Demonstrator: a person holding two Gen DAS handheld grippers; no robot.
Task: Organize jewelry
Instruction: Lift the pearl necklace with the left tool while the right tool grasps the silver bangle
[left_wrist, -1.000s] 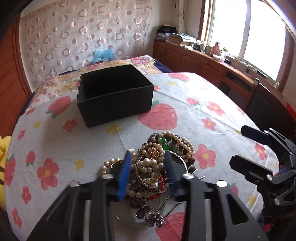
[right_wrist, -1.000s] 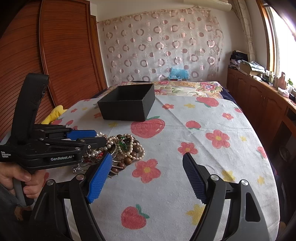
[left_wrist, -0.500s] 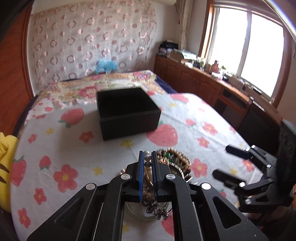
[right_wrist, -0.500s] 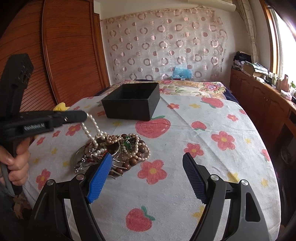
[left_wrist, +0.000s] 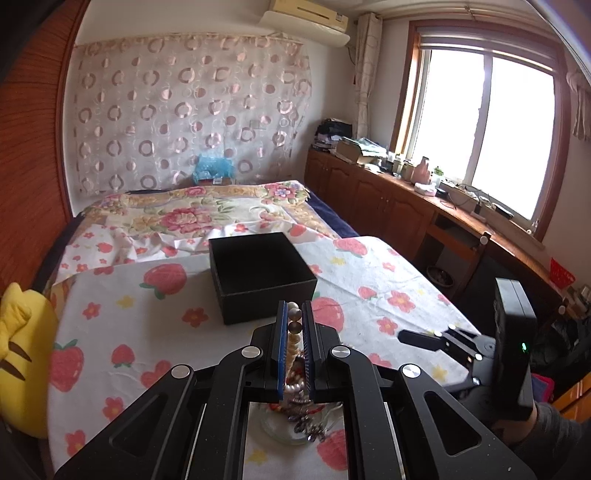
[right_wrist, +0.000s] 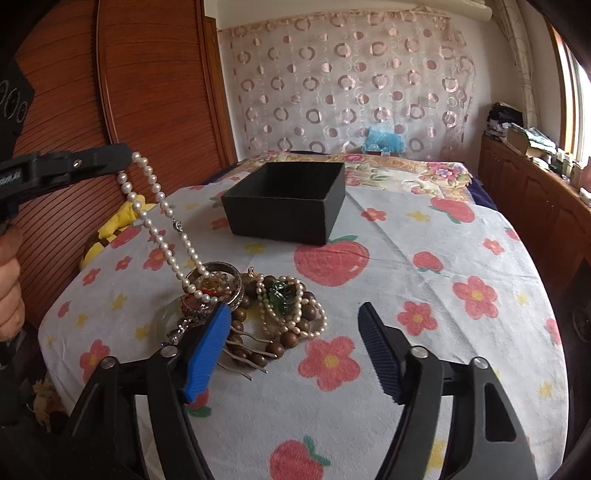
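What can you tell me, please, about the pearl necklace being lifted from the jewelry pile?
The pearl necklace is a strand of round, cream-white, glossy beads with a small silvery clasp partway along. The left gripper is shut on its upper end, jaws pinching the beads. From there it hangs as a doubled loop, slanting down to the jewelry pile, where its lower end lies across a metal bangle. It is partly raised, not free.

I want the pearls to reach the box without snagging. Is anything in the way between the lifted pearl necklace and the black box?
Nothing stands on the cloth between them. But the pearl necklace, pinched in the left gripper, still trails its lower end into the jewelry pile, short of the black box.
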